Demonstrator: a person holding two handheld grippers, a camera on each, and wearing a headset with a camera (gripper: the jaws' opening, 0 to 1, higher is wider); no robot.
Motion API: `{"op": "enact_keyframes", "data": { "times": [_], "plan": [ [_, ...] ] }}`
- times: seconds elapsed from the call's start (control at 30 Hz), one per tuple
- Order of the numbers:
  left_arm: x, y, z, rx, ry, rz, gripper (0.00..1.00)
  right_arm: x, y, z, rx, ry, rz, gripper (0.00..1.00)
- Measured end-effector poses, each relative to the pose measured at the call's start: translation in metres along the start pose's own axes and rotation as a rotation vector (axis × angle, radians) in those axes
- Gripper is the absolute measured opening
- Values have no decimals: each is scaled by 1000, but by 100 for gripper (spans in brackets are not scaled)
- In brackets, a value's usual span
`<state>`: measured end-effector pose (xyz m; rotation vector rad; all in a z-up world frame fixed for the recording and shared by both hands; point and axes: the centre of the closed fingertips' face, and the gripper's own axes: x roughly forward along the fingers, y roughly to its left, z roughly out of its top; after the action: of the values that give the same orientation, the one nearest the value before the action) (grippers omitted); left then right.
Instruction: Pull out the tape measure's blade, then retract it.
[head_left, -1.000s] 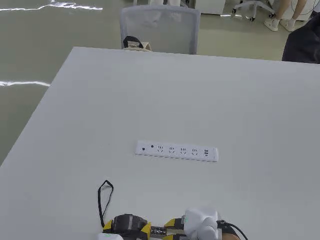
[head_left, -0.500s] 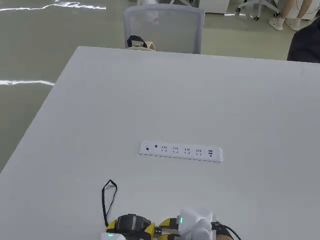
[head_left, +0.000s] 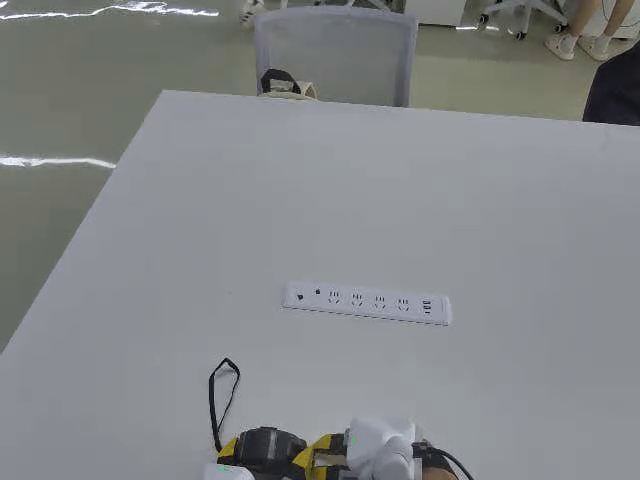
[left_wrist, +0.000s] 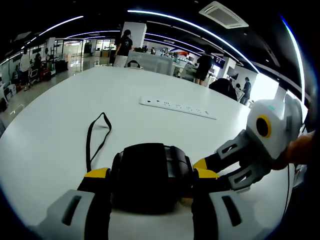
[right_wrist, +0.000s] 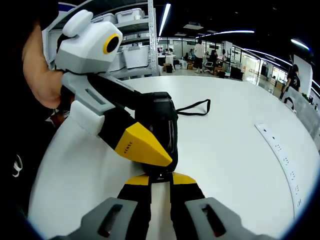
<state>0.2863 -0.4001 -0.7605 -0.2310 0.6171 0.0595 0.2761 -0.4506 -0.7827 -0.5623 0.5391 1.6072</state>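
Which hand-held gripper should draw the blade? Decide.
Right. The right hand-held gripper appears to pinch the blade tip at the case; the left hand-held gripper clamps the case as anchor.

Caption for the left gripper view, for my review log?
Left claw clamps the black tape measure on the white table; right claw closed at its side, power strip beyond.

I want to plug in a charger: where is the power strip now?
Head view: the power strip lies flat near the middle of the table, beyond the tape measure at its near edge.
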Motion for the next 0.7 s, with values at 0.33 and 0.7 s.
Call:
{"op": "enact_keyframes", "data": {
  "times": [0.33,0.7],
  "plan": [
    [1,0,0,-1,0,-15,63,0,0,1,-45,-11,22,13],
    [5,2,-4,12,21,-29,64,0,-1,0,-1,1,3,15]
  ]
}}
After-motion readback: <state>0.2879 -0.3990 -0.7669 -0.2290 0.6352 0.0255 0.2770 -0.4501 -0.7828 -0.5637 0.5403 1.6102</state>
